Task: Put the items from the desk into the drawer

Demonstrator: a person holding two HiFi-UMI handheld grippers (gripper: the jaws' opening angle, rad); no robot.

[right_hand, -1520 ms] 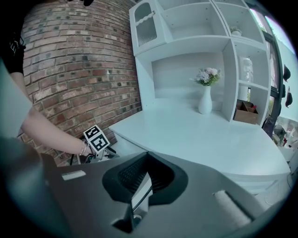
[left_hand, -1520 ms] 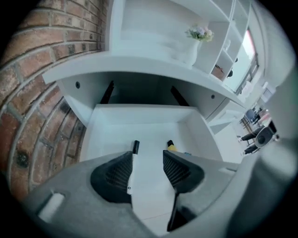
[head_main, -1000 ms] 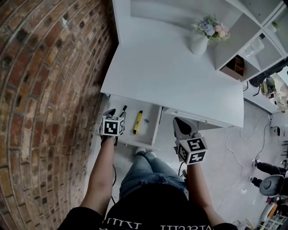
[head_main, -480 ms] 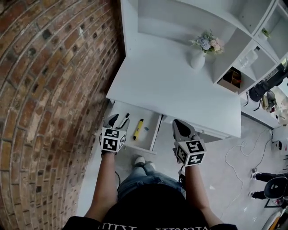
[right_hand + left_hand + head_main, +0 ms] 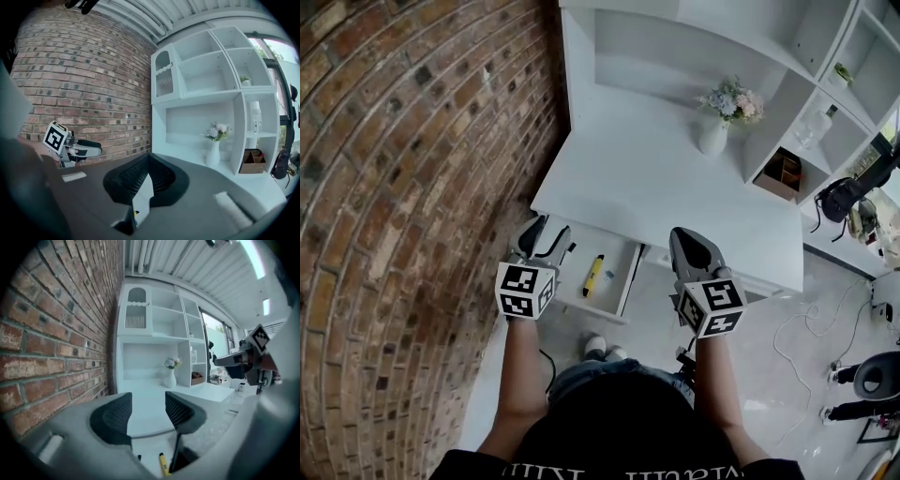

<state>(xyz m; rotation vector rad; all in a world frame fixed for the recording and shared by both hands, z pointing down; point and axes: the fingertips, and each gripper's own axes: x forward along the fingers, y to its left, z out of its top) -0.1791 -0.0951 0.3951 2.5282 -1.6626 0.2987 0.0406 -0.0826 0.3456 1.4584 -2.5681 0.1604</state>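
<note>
While the desk's one drawer (image 5: 625,277) stands pulled out, two hand-held grippers are seen at its front, each topped by a cube with square markers. Nearest the camera, the person's forearms are stretched forward above a pair of light shoes (image 5: 605,349) on the pale floor. The left gripper (image 5: 547,234) is held over the drawer's left corner, beside the brick wall (image 5: 412,187). Its jaws are spread and nothing is caught between them. The right gripper (image 5: 682,237) is held just right of the drawer, in front of the desk edge, with its jaws pressed together on nothing. Inside the drawer, a yellow marker (image 5: 594,276) is laid lengthwise on the white bottom. A black pen (image 5: 570,249) beside it is partly covered by the left gripper. Beyond the drawer, the white desk (image 5: 637,178) is shown, with a white vase (image 5: 712,138) of pale flowers stood at its back, near the shelving. A brown box (image 5: 780,173) is kept in a low shelf compartment to the right of the vase.
</note>
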